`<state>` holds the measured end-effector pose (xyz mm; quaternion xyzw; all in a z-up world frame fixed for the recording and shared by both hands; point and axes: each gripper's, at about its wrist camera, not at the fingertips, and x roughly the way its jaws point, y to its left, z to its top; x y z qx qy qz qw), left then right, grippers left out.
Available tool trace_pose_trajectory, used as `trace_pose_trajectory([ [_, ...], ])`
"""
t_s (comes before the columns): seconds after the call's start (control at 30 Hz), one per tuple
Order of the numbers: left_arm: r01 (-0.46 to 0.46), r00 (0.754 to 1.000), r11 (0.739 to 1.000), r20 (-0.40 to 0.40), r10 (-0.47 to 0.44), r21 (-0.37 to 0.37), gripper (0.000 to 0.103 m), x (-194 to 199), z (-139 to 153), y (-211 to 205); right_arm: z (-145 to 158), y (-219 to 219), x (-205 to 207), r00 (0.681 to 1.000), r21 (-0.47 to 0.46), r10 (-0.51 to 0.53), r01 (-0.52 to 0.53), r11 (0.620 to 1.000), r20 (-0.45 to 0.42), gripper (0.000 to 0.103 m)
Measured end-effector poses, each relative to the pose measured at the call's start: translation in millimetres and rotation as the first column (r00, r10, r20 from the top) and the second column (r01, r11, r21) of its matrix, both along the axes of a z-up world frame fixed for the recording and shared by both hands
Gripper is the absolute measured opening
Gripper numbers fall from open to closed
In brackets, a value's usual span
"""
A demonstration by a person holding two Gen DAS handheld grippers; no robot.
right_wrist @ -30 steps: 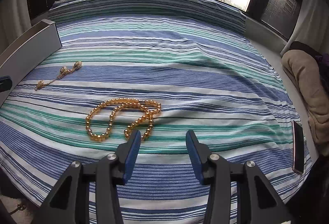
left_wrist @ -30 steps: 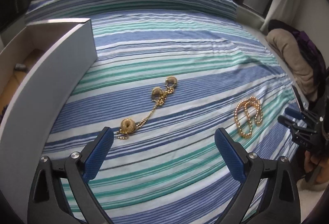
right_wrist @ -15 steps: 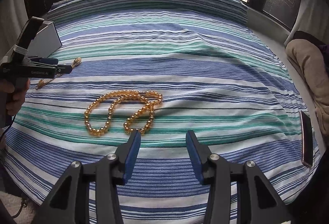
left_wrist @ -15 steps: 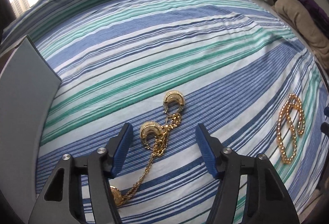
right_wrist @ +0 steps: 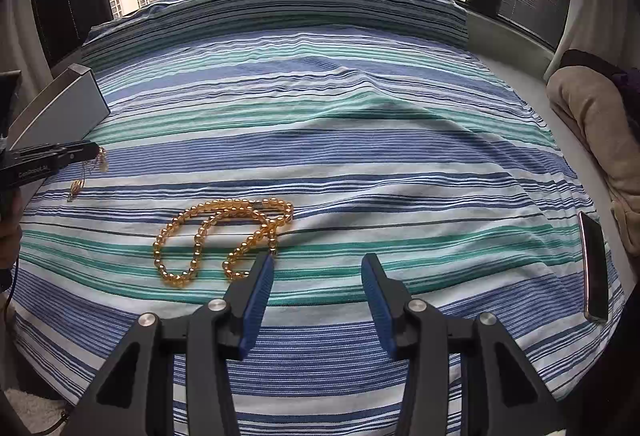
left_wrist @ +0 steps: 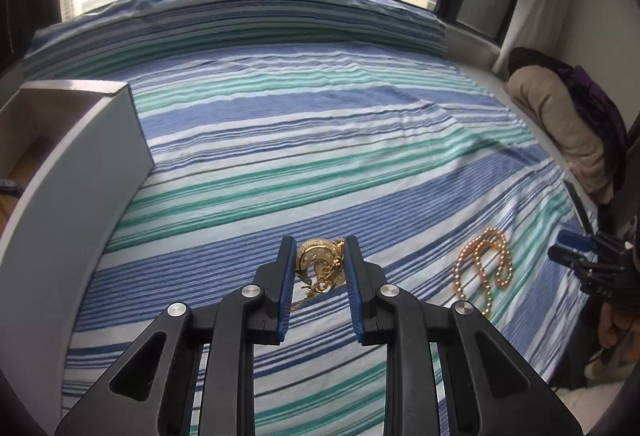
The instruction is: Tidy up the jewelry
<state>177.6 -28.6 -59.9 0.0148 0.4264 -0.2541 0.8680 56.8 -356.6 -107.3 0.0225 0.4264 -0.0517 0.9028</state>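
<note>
My left gripper [left_wrist: 318,256] is shut on a gold chain necklace with round charms [left_wrist: 318,262] and holds it lifted above the striped bedspread [left_wrist: 320,156]; the chain hangs down below the fingers. In the right wrist view the left gripper [right_wrist: 94,152] shows at far left with the chain [right_wrist: 78,184] dangling to the sheet. An amber bead necklace [right_wrist: 220,232] lies looped on the bed just left of and beyond my open, empty right gripper [right_wrist: 316,272]; it also shows in the left wrist view [left_wrist: 484,268].
A white open box [left_wrist: 80,156] stands at the bed's left side, also seen in the right wrist view [right_wrist: 60,112]. A phone [right_wrist: 594,264] lies at the bed's right edge. A beige cushion [right_wrist: 596,140] and dark clothes sit by the window wall.
My left gripper closed on the gold chain necklace and lifted it off the bedspread. The right gripper stayed open and barely moved.
</note>
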Motion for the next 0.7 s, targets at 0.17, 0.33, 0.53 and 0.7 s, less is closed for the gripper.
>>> trace_pose_trajectory([
  [0.17,-0.043,0.999,0.998,0.031,0.044,-0.044,0.022,-17,33,21,-1,-17,6,1.0,0.08,-0.021,0.021,0.997,-0.009,0.046],
  [0.33,-0.101,0.994,0.994,0.041,0.103,-0.05,0.023,-31,49,34,-2,-35,16,1.0,0.165,-0.009,0.013,0.986,-0.021,0.046],
  [0.53,-0.149,0.988,0.987,0.041,0.152,-0.053,0.023,-42,51,54,-32,-14,38,0.988,0.282,0.119,-0.086,0.956,-0.102,0.046],
  [0.7,-0.167,0.985,0.985,0.034,0.169,-0.044,0.023,-49,48,62,-45,-2,58,0.995,0.283,0.088,-0.069,0.957,-0.053,0.047],
])
